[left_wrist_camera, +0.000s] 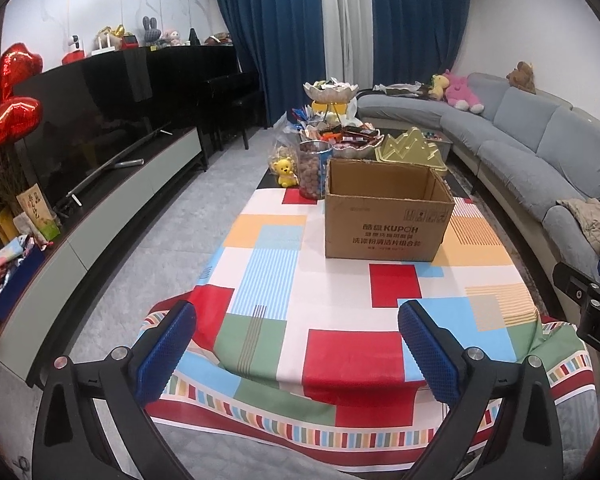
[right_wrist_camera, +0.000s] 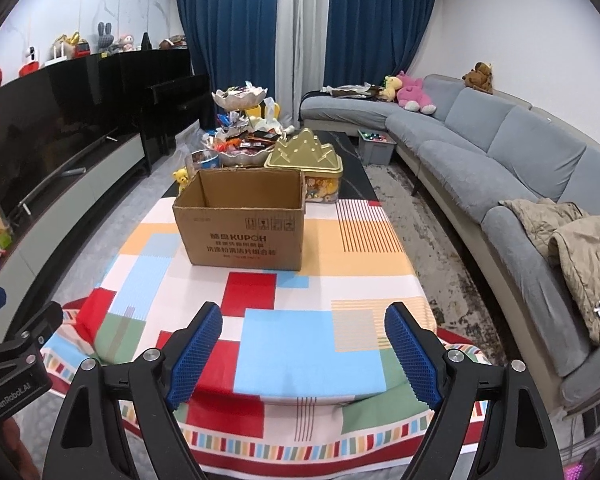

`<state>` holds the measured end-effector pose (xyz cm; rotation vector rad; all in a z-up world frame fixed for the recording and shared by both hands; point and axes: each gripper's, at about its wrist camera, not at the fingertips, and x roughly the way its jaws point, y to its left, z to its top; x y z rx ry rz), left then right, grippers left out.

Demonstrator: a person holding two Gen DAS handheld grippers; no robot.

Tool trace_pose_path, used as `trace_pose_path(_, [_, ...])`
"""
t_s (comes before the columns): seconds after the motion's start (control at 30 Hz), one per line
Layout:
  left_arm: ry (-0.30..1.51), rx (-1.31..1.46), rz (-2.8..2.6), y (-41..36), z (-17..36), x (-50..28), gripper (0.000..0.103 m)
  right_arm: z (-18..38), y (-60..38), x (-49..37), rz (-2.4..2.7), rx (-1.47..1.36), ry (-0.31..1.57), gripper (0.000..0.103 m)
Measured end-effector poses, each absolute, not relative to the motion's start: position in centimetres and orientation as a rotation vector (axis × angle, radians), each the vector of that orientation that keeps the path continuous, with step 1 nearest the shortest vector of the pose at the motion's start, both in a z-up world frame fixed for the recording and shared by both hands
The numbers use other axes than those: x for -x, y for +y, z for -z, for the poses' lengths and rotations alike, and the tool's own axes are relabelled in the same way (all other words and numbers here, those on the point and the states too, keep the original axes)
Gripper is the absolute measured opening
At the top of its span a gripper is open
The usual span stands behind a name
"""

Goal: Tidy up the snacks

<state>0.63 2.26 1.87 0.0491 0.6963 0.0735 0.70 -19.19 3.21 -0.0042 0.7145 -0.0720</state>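
Two handheld grippers hang over the near edge of a living-room bench draped in a colour-block tablecloth (left_wrist_camera: 340,280), both with jaws spread wide and nothing between the blue pads. The left gripper (left_wrist_camera: 298,350) and the right gripper (right_wrist_camera: 304,354) sit side by side, each pointed down the bench toward an open cardboard box (left_wrist_camera: 384,216) that stands on the cloth, apparently empty as far as its visible inner walls show. The snacks lie beyond it at the far end: a tiered dish piled with wrapped sweets (left_wrist_camera: 336,136), a clear jar of brown nuts (left_wrist_camera: 311,170) just behind the box's left corner, and a gold tin with a peaked lid (right_wrist_camera: 306,168).

Judging by the layout, the sorting has not begun; the work in hand looks like the approach. The next move would call for reaching past or around the box to the snack pile, picking a single item and carrying it back over the box's open top.

The left view alone shows a small yellow lion toy (left_wrist_camera: 286,172) in full beside the jar; the right view alone shows the tin's decorated side wall and a grey storage bin (right_wrist_camera: 376,148) on the floor near the sofa
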Motion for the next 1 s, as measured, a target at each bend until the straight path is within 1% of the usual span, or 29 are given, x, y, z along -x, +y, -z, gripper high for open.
trace_pose_path(1.0, [0.683,-0.052,-0.073,2.21,-2.2,-0.28,0.103,-3.64,-19.4,-0.18,0.076,-0.007,0.702,0.084])
